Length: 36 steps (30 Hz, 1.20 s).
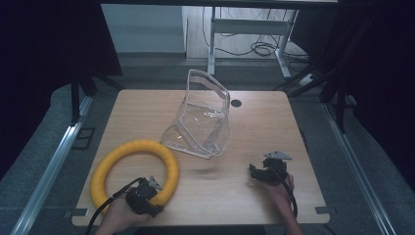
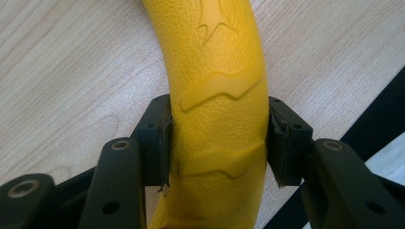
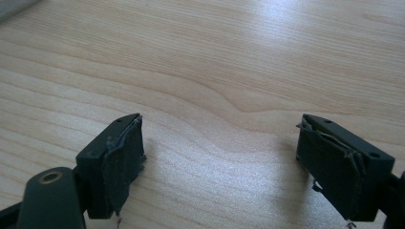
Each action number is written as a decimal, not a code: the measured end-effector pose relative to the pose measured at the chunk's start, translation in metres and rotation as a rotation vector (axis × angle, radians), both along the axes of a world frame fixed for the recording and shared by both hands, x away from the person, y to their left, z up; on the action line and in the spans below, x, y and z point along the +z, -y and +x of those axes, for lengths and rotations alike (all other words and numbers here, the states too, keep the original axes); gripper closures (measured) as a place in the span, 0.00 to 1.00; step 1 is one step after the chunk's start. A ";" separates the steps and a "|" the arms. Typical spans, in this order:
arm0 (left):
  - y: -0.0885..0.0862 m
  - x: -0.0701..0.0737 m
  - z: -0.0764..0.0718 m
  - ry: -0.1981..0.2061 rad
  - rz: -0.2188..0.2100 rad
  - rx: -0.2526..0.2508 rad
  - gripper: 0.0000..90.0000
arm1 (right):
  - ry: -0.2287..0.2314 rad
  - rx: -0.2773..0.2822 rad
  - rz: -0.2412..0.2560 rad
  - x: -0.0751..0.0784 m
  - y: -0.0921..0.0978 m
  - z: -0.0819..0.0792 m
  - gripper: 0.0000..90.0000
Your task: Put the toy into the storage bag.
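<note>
A wooden bench (image 1: 147, 105) sits in a dim room, and a person's two hands come in over its near edge, each holding a gripper. The left gripper (image 1: 145, 193) is at the near left, closed around the near side of a big yellow ring (image 1: 120, 152) that lies flat on the bench. In the left gripper view the ring (image 2: 222, 95) runs up between the two black jaws, and both pads (image 2: 165, 143) press against its sides. Its surface is pebbled, with raised zigzag marks and a star-like shape moulded into it. The left hand (image 1: 115, 218) wraps the gripper's body, and a black cable trails off toward the bench's edge.

The right gripper (image 1: 262, 174) rests at the near right of the bench, well apart from the ring, with a grey three-cornered plate on top. In the right gripper view its jaws stand wide apart with bare wood (image 3: 215, 71) between them and nothing held; the worn pads (image 3: 122, 162) look frayed at the edges. The right hand (image 1: 279, 196) holds it from behind.

A clear plastic bag (image 1: 203, 117) stands around the middle of the bench, its mouth open and upright, its flattened base spread toward the ring and lying just beside the ring's far edge. Near the far edge of the bench is a small dark round hole (image 1: 236, 103). Beyond the bench, a white desk frame (image 1: 244, 27) stands over some loose cables on the floor.
</note>
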<state>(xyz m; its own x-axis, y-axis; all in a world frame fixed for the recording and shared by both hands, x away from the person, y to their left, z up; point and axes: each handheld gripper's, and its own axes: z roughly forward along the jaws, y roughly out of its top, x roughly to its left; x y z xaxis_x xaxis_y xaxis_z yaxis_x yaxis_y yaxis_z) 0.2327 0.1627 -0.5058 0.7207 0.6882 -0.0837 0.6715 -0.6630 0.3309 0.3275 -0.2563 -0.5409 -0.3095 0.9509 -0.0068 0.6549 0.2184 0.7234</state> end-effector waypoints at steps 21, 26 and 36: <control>-0.055 0.061 0.018 0.055 -0.436 0.078 0.56 | -0.001 -0.012 0.000 0.000 0.000 0.000 0.19; -0.072 0.070 0.023 0.068 -0.524 0.101 0.56 | -0.001 -0.012 0.000 0.000 0.000 0.000 0.19; -0.094 0.079 0.029 0.145 -0.679 0.182 0.57 | 0.000 -0.016 0.000 0.000 0.000 0.000 0.19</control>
<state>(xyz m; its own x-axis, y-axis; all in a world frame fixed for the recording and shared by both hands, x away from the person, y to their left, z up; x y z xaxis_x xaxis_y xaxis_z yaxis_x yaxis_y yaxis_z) 0.2615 0.2569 -0.4263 0.6358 0.6281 -0.4486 0.6700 -0.1607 0.7247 0.3276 -0.2568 -0.5406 -0.2945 0.9556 -0.0067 0.6586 0.2080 0.7232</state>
